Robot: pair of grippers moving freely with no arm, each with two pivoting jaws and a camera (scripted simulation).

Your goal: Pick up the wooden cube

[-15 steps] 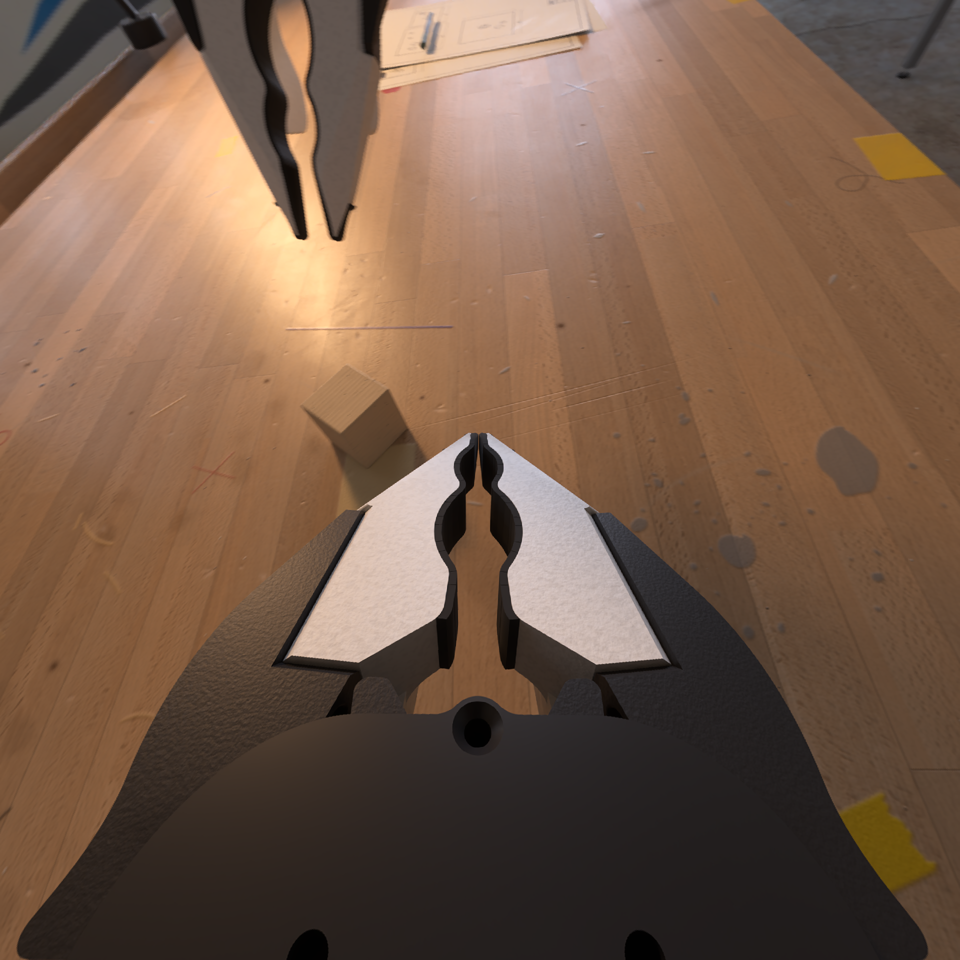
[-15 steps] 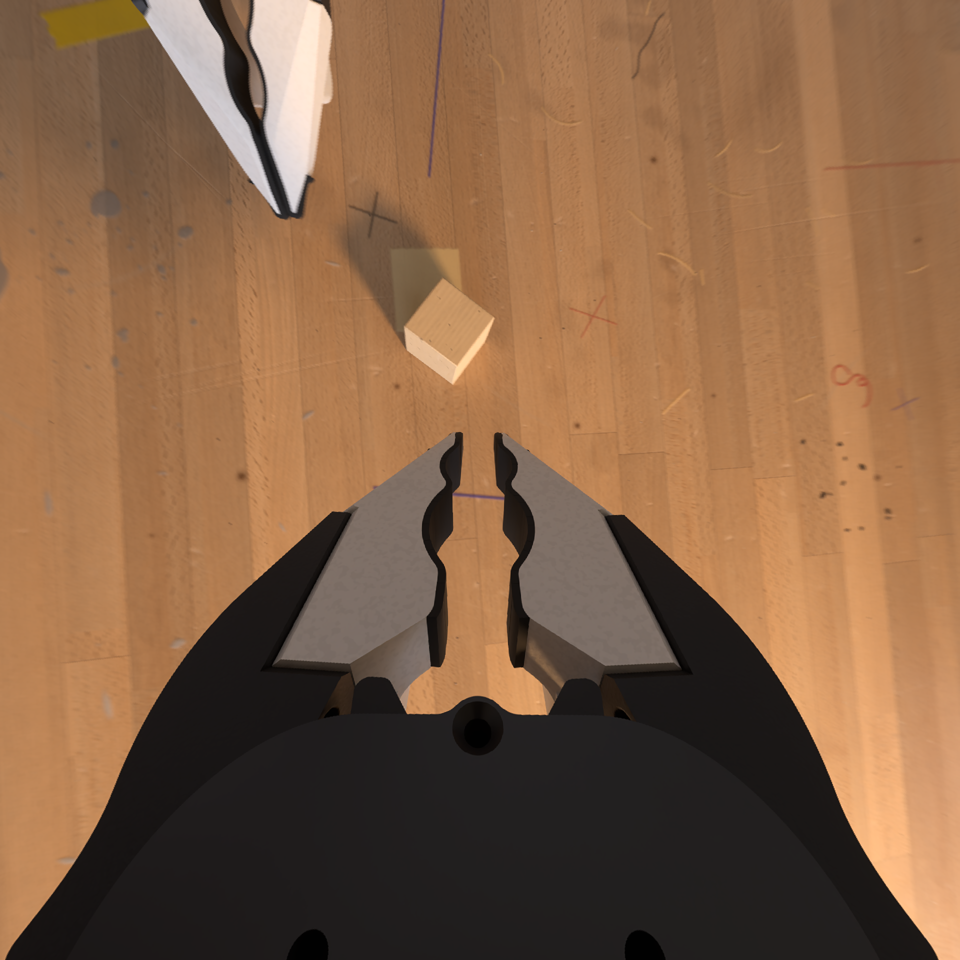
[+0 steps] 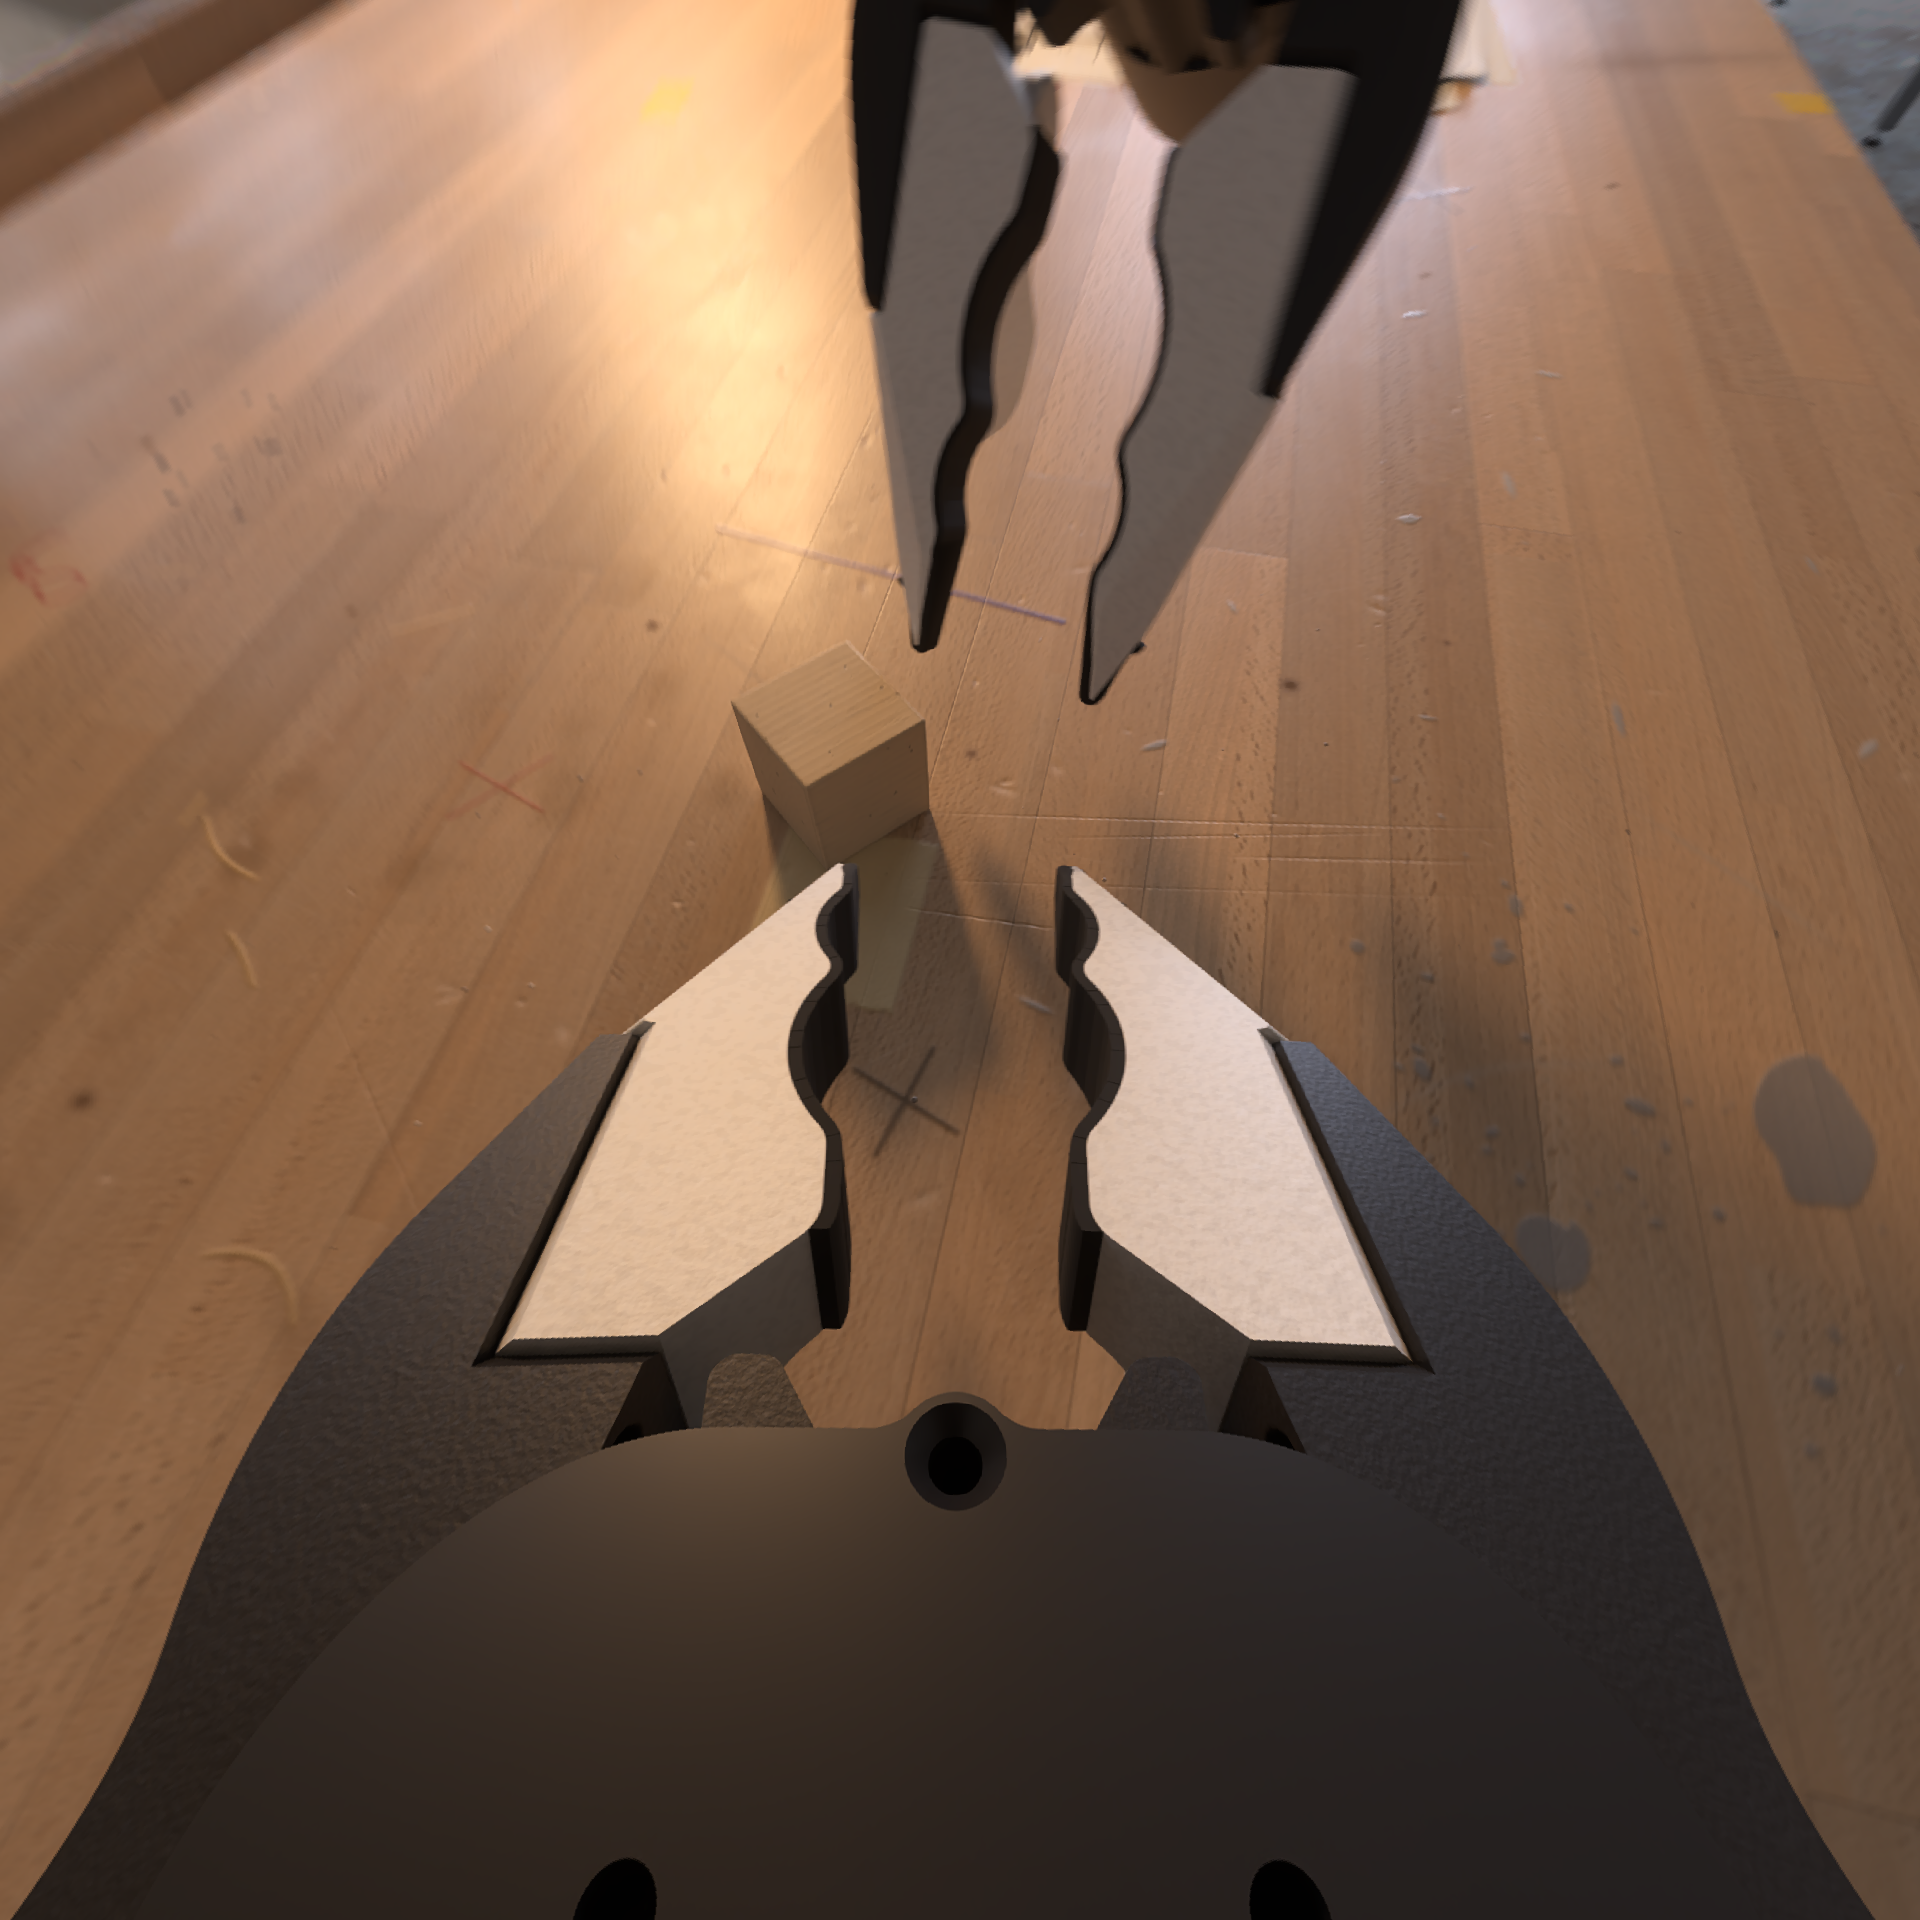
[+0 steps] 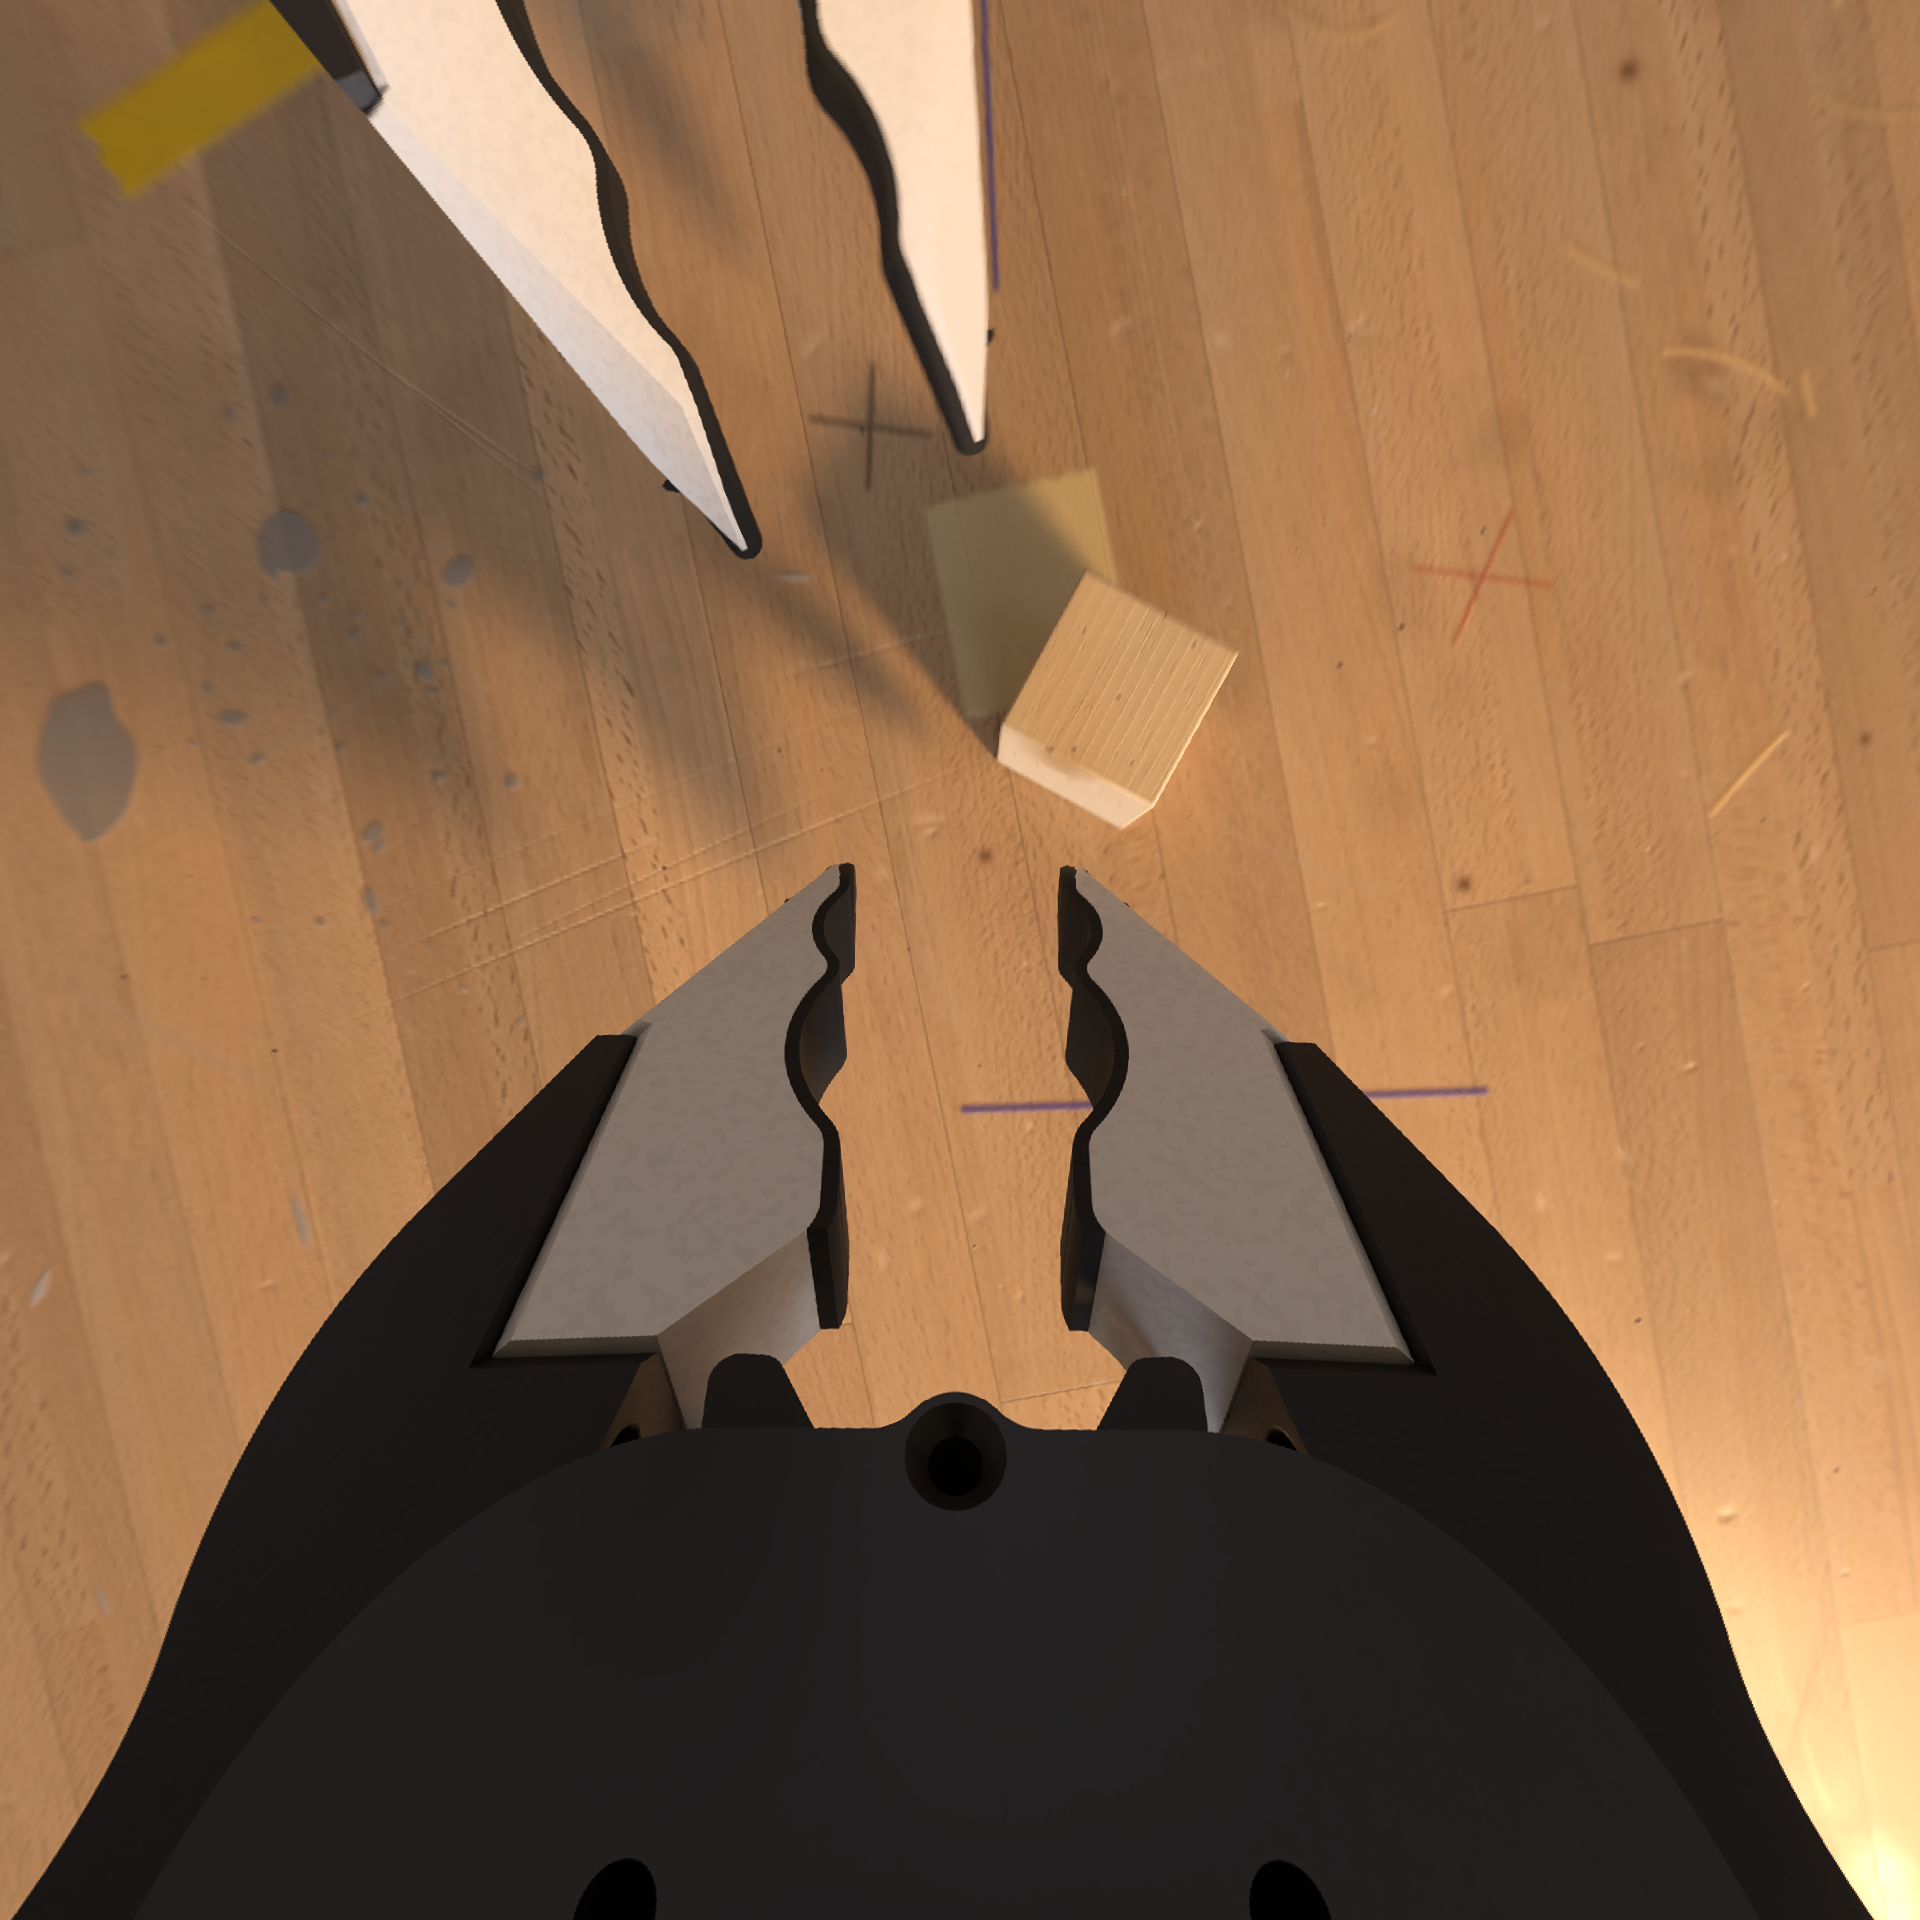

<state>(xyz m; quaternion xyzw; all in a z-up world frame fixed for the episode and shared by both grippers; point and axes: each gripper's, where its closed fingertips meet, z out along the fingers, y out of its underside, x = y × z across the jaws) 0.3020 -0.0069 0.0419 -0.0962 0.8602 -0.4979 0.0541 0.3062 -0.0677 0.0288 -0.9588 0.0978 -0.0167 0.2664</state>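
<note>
A small pale wooden cube [image 3: 836, 758] stands on the wooden table, turned corner-on; it also shows in the right wrist view [image 4: 1122, 701]. My left gripper [image 3: 956, 883] is open and empty, with the cube just ahead of its left fingertip. My right gripper [image 4: 956, 883] is open and empty, above the table, with the cube ahead and to the right of its fingertips. The right gripper also shows in the left wrist view [image 3: 1003, 665], hanging just beyond the cube. The left gripper shows in the right wrist view [image 4: 857, 499], left of the cube.
The wooden table [image 3: 1455, 831] carries pen crosses, a dark one [image 3: 904, 1101] between my left fingers, and grey stains [image 3: 1813, 1143] at the right. A strip of yellow tape [image 4: 187, 99] lies at the top left of the right wrist view.
Both grippers have opened wide. Both have moved closer to the cube, which looks larger in both views. The right gripper now hangs just beyond the cube in the left wrist view.
</note>
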